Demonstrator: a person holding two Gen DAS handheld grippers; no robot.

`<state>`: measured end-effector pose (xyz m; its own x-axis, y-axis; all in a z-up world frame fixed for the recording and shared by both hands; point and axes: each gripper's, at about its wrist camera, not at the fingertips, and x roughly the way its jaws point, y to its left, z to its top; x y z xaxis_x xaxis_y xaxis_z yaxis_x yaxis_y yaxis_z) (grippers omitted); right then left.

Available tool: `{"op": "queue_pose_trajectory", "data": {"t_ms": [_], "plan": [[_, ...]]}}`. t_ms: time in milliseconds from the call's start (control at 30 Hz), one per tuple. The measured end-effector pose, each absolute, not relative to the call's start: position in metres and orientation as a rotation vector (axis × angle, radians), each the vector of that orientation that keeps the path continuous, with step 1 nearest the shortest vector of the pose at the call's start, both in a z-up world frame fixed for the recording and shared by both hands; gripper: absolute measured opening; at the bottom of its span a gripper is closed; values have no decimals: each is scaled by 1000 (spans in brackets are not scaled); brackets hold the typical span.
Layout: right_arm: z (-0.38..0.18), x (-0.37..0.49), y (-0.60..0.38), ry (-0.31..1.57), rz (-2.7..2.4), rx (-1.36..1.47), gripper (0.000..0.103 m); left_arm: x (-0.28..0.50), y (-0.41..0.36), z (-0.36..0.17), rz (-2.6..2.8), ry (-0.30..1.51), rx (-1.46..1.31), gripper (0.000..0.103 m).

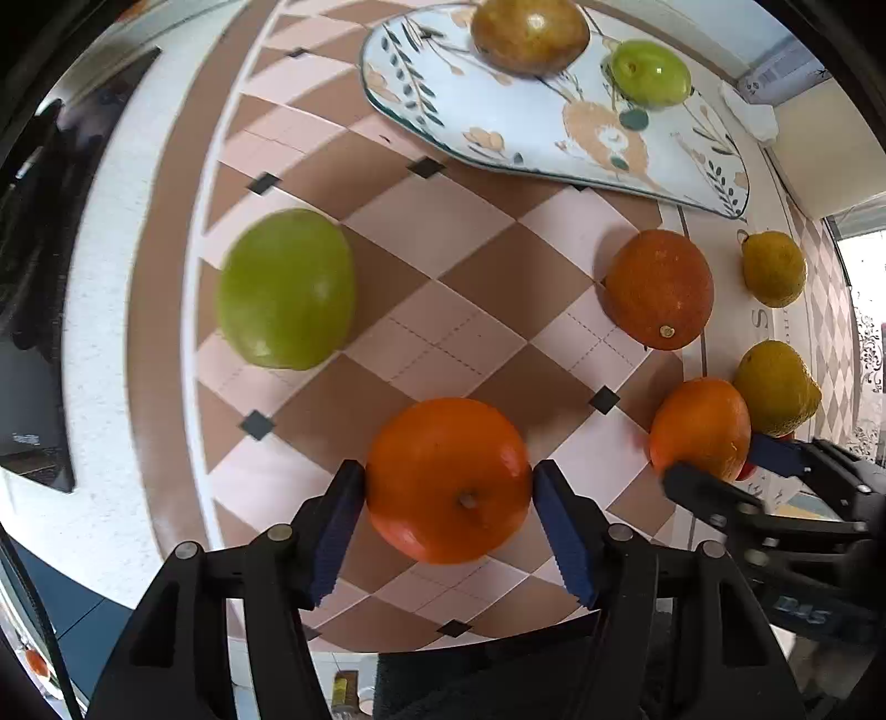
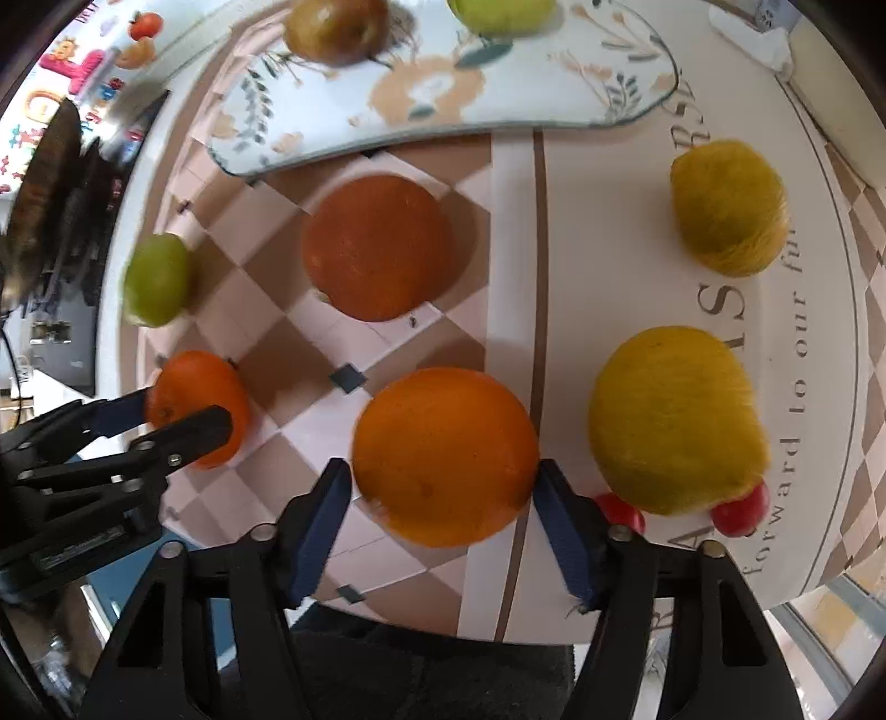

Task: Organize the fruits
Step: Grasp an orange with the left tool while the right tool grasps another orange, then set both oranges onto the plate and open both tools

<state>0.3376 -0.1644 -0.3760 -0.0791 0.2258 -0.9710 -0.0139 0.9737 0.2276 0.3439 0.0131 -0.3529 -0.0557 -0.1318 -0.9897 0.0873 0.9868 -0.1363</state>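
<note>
In the left wrist view my left gripper (image 1: 448,482) points down, shut on a bright orange (image 1: 448,443) that rests on the checked tablecloth, with a blue pad against each side. To its right my right gripper (image 1: 714,459) straddles a second orange (image 1: 700,421). In the right wrist view that second orange (image 2: 446,443) sits between the right gripper's (image 2: 443,476) blue pads, which touch its sides. My left gripper (image 2: 185,415) shows there at the left on the first orange (image 2: 199,387). The patterned plate (image 1: 554,127) lies at the far side and holds a brownish fruit (image 1: 529,36) and a green apple (image 1: 653,72).
A large green apple (image 1: 285,288) lies left on the cloth, and a darker orange (image 1: 659,288) lies between the grippers and the plate. Two yellow lemons (image 2: 728,207) (image 2: 675,421) sit to the right, with small red fruits (image 2: 739,509) beside the nearer one. The table's edge runs close below the grippers.
</note>
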Motion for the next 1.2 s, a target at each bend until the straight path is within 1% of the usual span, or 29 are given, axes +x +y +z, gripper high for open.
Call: {"op": "queue_pose_trajectory", "data": {"t_ms": [300,433,467,533,667,800,867,967,1067,1200], "plan": [[-381,331,-159,1654,227,170,68,344,14,-369,-172,1617,-20,61],[-382,335,-157,1653,240,158,67,345,13,-365,-144,1606,-31,60],[-381,335,-158,1653,243,166,67,339,2,-368,-141,1599,-39,60],[-374,338,-163,1645,251,199,67,345,-2,-353,-147,1584,-75,60],[-341,354,-174,1573,274,264,67,361,-2,-313,-174,1525,-138,60],[-314,394,-181,1494,281,297,67,396,-5,-282,-196,1471,-144,60],[-311,417,-183,1473,277,296,67,425,-2,-277,-183,1460,-143,60],[-317,454,-181,1471,282,289,67,465,-3,-290,-148,1482,-142,60],[-332,482,-172,1492,305,273,67,503,-5,-320,-117,1547,-176,60],[-354,503,-150,1520,337,226,67,528,3,-342,-82,1622,-208,60]]}}
